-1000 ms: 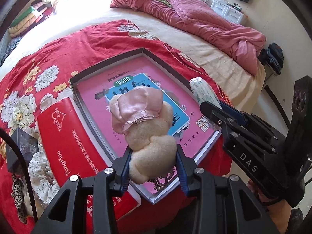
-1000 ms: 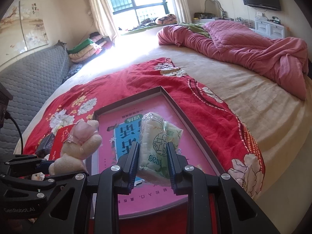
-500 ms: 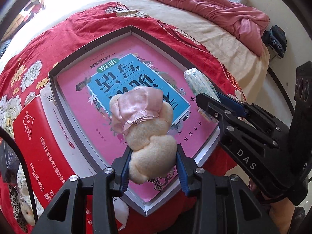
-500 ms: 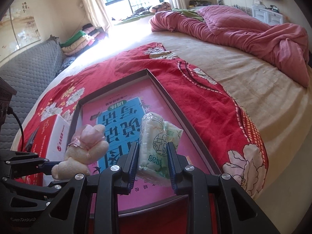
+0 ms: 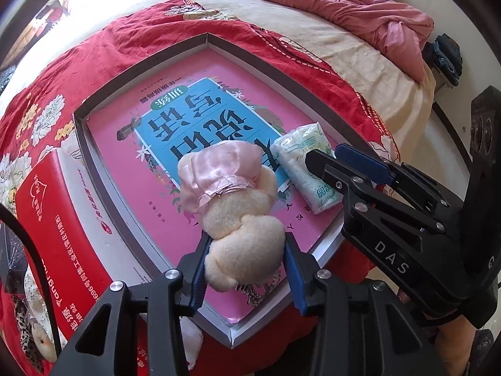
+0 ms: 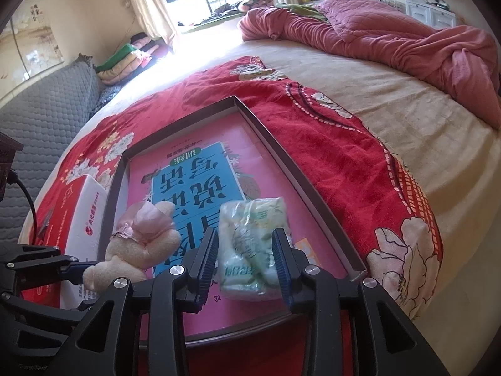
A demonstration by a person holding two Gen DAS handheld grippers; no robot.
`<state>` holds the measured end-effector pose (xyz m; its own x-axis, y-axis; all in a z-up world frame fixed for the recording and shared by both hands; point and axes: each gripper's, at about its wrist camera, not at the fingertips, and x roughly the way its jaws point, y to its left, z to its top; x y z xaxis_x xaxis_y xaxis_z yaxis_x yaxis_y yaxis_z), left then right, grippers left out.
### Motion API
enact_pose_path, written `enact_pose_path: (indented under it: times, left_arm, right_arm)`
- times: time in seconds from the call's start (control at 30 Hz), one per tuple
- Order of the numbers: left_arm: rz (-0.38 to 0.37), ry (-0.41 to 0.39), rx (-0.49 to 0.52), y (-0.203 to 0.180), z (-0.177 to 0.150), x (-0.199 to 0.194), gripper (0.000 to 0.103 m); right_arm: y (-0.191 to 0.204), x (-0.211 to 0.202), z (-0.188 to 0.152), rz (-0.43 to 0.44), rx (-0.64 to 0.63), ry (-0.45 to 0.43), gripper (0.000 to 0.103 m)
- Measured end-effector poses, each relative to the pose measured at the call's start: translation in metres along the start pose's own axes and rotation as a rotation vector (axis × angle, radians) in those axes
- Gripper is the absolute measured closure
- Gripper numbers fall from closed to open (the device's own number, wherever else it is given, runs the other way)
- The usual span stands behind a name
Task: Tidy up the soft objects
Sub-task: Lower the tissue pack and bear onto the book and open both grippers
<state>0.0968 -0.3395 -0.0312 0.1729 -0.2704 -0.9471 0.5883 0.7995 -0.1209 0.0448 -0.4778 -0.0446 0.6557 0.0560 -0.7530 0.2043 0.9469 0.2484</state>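
Note:
My left gripper (image 5: 245, 257) is shut on a cream plush bear in a pink dress (image 5: 231, 200) and holds it over the near part of a shallow grey-rimmed tray (image 5: 219, 42) lined with a pink and blue book cover. My right gripper (image 6: 245, 263) has opened wide, and the white-green tissue pack (image 6: 250, 250) lies between its fingers on the tray floor, near the tray's right rim. The pack (image 5: 305, 169) and the right gripper (image 5: 325, 159) also show in the left wrist view. The bear also shows in the right wrist view (image 6: 141, 247).
The tray rests on a red floral blanket (image 6: 328, 144) on a bed. A red and white box (image 5: 59, 219) lies left of the tray. A crumpled pink quilt (image 6: 391, 28) lies at the far right. A small toy (image 5: 37, 341) lies at the near left.
Both grippers have moved forward and down over the tray. My right gripper has opened and let the tissue pack drop onto the tray. My left gripper still holds the bear.

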Motion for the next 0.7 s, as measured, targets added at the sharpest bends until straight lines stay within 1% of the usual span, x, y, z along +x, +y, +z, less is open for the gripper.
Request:
enact_pose_path:
  times: [0.17,0.33,0.37,0.4,0.5,0.63,0.7]
  left_arm:
    - [0.013,0.004,0.009,-0.002,0.0,0.001,0.058]
    - [0.014,-0.006,0.005,-0.002,-0.001,0.001,0.058]
    - [0.015,-0.008,0.008,-0.003,-0.001,0.0,0.058]
    - [0.015,-0.008,0.011,-0.004,-0.002,0.0,0.058]
    - [0.019,-0.011,0.017,-0.004,-0.003,-0.002,0.058]
    - [0.023,-0.024,0.022,-0.005,-0.005,-0.005,0.054]
    - [0.026,-0.027,0.022,-0.005,-0.005,-0.007,0.048]
  right_arm:
    - [-0.003,-0.006,0.002,-0.006,0.021,-0.018,0.06]
    - [-0.009,-0.016,0.004,-0.018,0.049,-0.053,0.06]
    - [-0.01,-0.017,0.004,-0.018,0.054,-0.055,0.058]
    - [-0.011,-0.018,0.004,-0.019,0.06,-0.057,0.054]
    - [-0.013,-0.019,0.004,-0.022,0.07,-0.061,0.051]
    - [-0.012,-0.021,0.004,-0.028,0.07,-0.064,0.051]
    - [-0.011,-0.023,0.004,-0.029,0.068,-0.067,0.051]
